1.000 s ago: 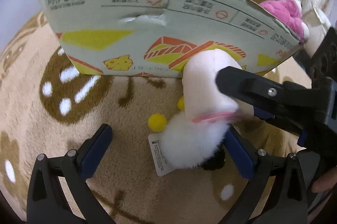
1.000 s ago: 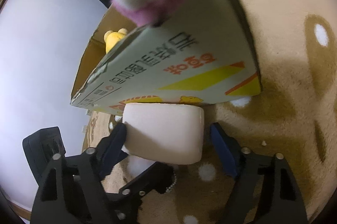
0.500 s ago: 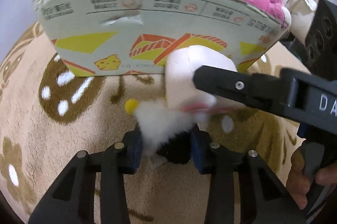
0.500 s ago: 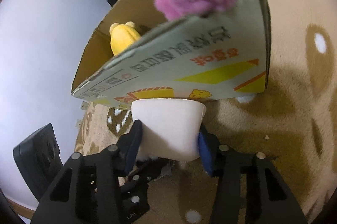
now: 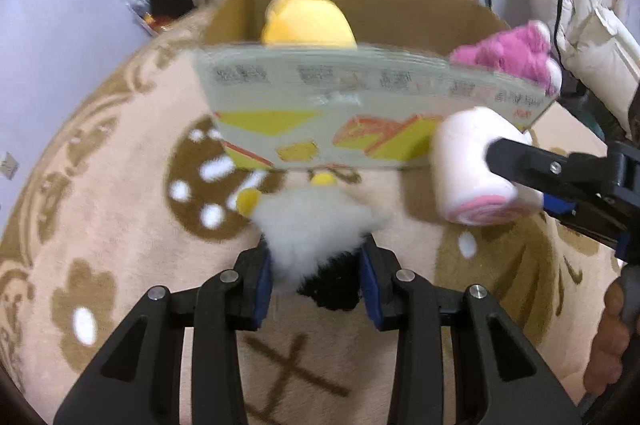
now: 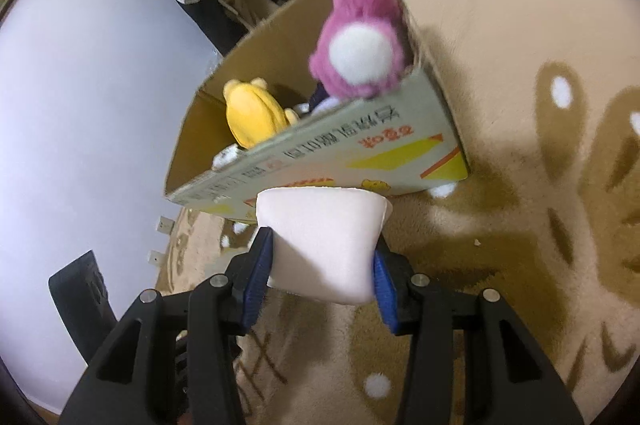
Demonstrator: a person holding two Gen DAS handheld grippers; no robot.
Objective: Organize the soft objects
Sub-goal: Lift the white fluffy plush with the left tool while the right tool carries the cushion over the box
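Both grippers (image 5: 316, 281) (image 6: 322, 271) clamped tight.

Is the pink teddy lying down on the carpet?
No, the pink teddy sits up on the corner edge of the cardboard box.

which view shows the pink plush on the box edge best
The right wrist view: the pink plush sits whole, close and central on the cardboard box corner. The left wrist view shows it smaller and blurred, at the box's right end.

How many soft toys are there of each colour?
Yellow toy in the cardboard box: 1
Pink toy on the box's edge: 1
White toy with pale pink end, held by both hand-held grippers: 1
Total: 3
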